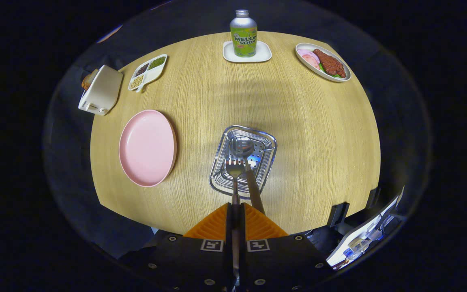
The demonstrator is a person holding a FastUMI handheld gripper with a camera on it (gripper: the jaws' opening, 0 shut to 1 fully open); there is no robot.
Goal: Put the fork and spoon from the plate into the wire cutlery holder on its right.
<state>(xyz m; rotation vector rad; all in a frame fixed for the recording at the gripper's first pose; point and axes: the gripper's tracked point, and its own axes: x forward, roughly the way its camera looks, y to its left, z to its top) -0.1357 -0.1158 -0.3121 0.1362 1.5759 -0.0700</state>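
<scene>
My gripper (235, 209) is shut on the handle of a metal fork (234, 172), whose tines hang over the wire cutlery holder (266, 164) just ahead of the fingers. A metal spoon (242, 147) stands in the holder, bowl end down and its brown handle leaning up toward my right finger. The pink plate (147, 147) lies bare on the wooden table to the left of the holder.
A soda bottle (243, 33) stands on a small white tray at the table's far edge. A plate of meat (323, 62) is far right, a divided dish of beans (148, 71) and a white toaster (100, 89) far left. Clamps and a device (365, 239) sit off the near right edge.
</scene>
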